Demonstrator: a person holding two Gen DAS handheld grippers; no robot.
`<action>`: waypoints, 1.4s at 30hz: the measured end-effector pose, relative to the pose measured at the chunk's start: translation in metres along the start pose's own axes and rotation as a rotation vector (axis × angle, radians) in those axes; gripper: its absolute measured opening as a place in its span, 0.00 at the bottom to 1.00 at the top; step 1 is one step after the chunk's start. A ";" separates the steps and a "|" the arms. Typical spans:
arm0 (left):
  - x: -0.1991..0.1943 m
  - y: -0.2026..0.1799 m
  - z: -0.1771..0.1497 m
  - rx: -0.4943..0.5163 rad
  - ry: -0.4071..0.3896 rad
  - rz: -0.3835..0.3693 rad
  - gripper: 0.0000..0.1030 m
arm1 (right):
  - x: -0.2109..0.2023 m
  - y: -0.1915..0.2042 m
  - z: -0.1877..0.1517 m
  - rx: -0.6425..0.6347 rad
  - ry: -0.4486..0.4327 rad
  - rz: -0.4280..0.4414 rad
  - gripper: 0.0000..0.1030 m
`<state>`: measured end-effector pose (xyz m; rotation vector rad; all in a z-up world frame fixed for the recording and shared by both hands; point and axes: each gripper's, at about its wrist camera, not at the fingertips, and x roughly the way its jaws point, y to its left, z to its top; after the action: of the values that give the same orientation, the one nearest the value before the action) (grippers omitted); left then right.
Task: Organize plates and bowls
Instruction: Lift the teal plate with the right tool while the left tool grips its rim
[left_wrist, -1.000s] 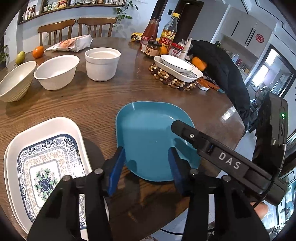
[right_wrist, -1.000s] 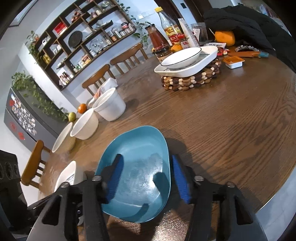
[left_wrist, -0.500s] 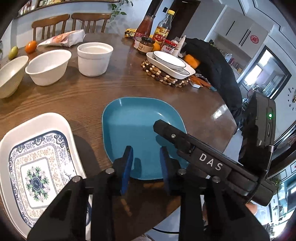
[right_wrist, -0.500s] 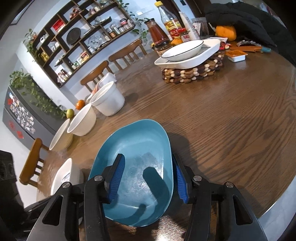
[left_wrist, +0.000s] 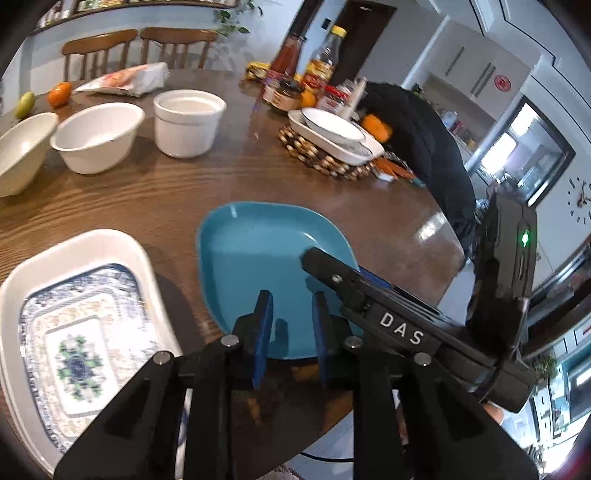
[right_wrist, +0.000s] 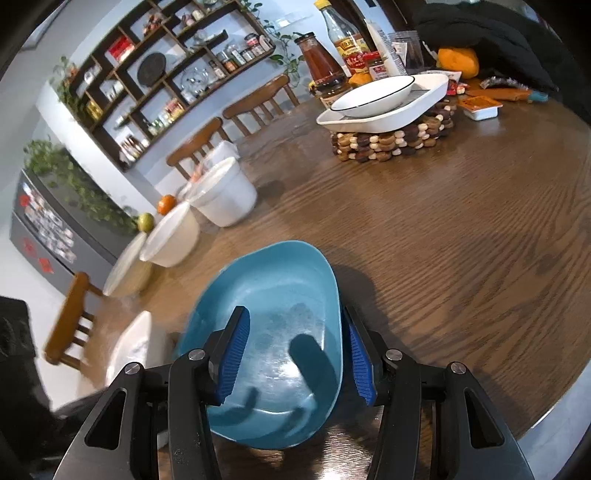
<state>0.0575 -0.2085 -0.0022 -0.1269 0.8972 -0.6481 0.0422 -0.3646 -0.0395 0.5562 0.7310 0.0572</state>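
- Teal plate on table, its near rim now between left gripper jaws, which narrowed to their tightest; rim contact unclear.
- Right gripper unchanged: part-open, straddling plate's far-side rim, not clamped.
- Prob. lift next, toward patterned dish left of jaws.

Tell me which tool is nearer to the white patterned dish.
Left. The left tool is over the near edge of the blue plate, just beside the patterned dish. The right tool straddles the plate's opposite rim, farther away.
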 end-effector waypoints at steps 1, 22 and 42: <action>-0.002 0.001 0.000 -0.001 -0.010 0.012 0.21 | -0.001 0.001 0.000 -0.002 -0.005 -0.025 0.52; 0.006 0.014 0.001 -0.050 0.020 -0.005 0.29 | 0.000 -0.003 0.003 0.021 0.004 -0.016 0.52; 0.006 0.030 0.008 -0.132 0.047 -0.091 0.28 | 0.008 -0.003 0.007 0.025 0.026 0.013 0.52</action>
<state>0.0807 -0.1892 -0.0121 -0.2729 0.9842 -0.6787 0.0524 -0.3678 -0.0420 0.5850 0.7546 0.0680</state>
